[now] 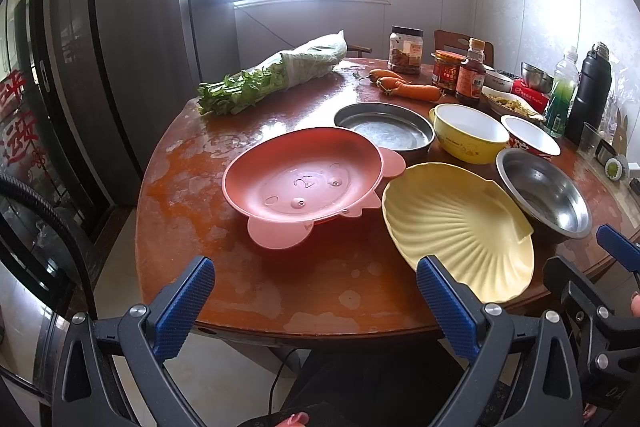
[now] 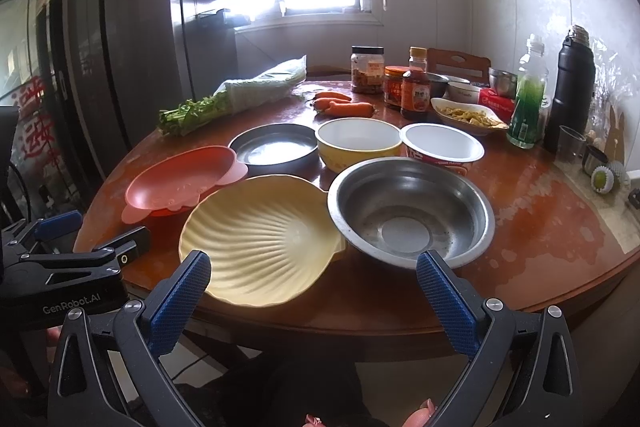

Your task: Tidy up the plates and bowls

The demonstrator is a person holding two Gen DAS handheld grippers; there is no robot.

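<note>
On the round wooden table [image 1: 240, 283] lie a pink animal-shaped plate [image 1: 304, 183], a yellow shell-shaped plate [image 1: 460, 227], a steel bowl [image 1: 548, 191], a flat steel pan [image 1: 384, 127], a yellow bowl with white inside [image 1: 468, 131] and a red-and-white bowl [image 1: 530, 137]. My left gripper [image 1: 316, 307] hangs open at the table's near edge, in front of the pink plate. My right gripper [image 2: 314, 301] is open too, near the shell plate [image 2: 260, 239] and the steel bowl [image 2: 412, 211]. Neither holds anything.
Bagged greens [image 1: 272, 75], carrots [image 1: 408, 87], jars and a sauce bottle [image 1: 474, 75] stand at the back. A dish of food [image 2: 468, 115], a green bottle [image 2: 528, 99] and a black flask [image 2: 570, 87] crowd the right. A dark fridge [image 1: 80, 67] stands left.
</note>
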